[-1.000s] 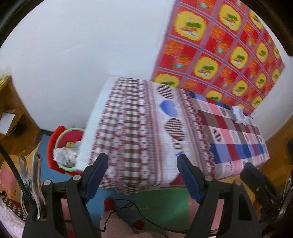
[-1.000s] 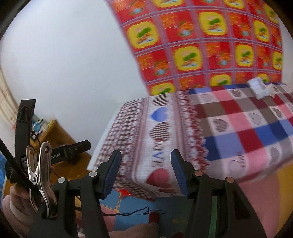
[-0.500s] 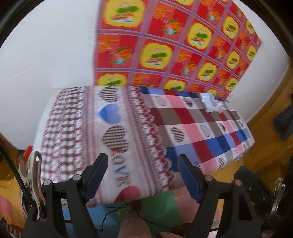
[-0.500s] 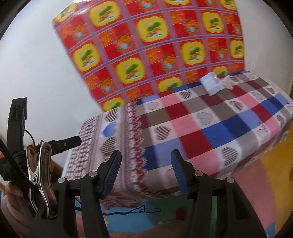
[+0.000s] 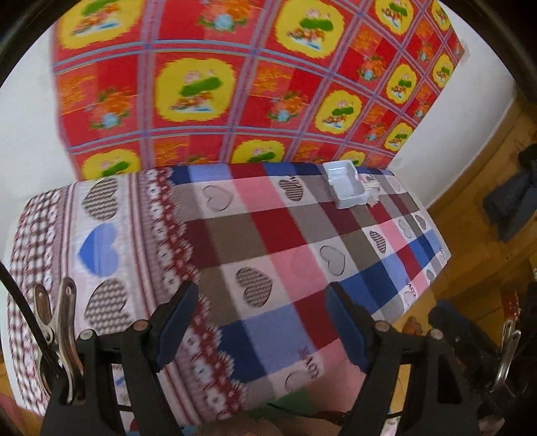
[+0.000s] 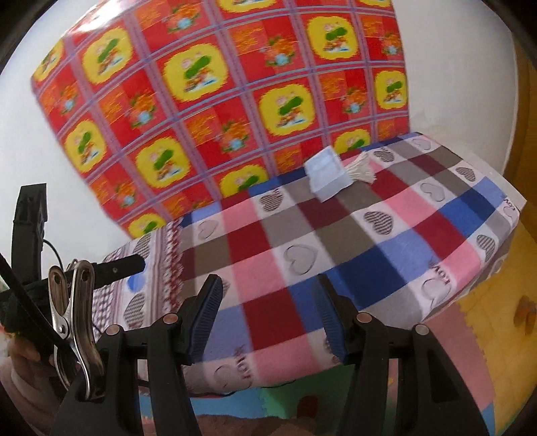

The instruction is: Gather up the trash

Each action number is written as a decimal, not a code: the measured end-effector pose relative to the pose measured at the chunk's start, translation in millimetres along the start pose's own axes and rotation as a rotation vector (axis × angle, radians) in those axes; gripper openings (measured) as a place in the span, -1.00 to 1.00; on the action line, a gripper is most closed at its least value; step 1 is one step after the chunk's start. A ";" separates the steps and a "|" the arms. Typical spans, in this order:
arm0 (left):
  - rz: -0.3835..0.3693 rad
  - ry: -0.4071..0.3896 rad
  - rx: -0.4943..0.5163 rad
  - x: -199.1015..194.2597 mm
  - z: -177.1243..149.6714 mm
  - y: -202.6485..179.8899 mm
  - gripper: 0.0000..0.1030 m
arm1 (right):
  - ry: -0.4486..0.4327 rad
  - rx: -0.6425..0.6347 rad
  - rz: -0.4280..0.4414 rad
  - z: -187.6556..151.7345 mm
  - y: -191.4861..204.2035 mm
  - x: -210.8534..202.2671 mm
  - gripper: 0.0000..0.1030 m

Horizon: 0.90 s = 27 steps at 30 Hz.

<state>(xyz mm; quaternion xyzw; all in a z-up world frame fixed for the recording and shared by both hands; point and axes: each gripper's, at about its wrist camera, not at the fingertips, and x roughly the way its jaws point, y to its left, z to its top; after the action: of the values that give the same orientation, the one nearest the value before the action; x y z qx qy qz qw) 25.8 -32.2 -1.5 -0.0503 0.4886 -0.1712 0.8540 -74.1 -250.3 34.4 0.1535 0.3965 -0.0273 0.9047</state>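
Your table (image 5: 268,241), under a checked cloth (image 6: 335,268), fronts a red wall sheet (image 5: 235,84). A white tray (image 5: 345,184) and pale sticks (image 6: 360,169) sit at its far edge. Your left gripper (image 5: 261,322) and right gripper (image 6: 268,315) gape, released, empty.

A white wall (image 6: 110,30) carries a large red and yellow patterned sheet (image 6: 214,90) behind the desk (image 6: 513,201), which wears a checked cloth with hearts (image 5: 268,241). Coloured foam mats (image 6: 486,335) cover the floor by its right edge; wood flooring (image 5: 470,214) shows beyond.
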 end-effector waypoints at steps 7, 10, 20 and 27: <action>-0.028 0.041 0.017 32.7 26.6 -28.8 0.58 | 0.017 0.026 -0.014 27.8 -34.6 16.9 0.12; -0.039 0.047 -0.002 45.4 35.7 -38.3 0.59 | 0.028 0.021 -0.010 39.7 -48.4 26.7 0.12; -0.004 0.073 -0.103 96.6 70.2 -76.0 0.61 | 0.105 -0.071 0.035 88.0 -105.6 72.4 0.11; 0.018 0.055 -0.182 136.0 97.0 -109.3 0.79 | 0.163 -0.091 0.086 112.2 -154.3 106.2 0.12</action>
<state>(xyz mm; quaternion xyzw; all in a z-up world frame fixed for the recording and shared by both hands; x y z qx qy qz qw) 144.9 -188.9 -34.8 -0.1184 0.5259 -0.1197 0.8337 51.6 -422.9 -10.5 0.1308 0.4625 0.0420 0.8759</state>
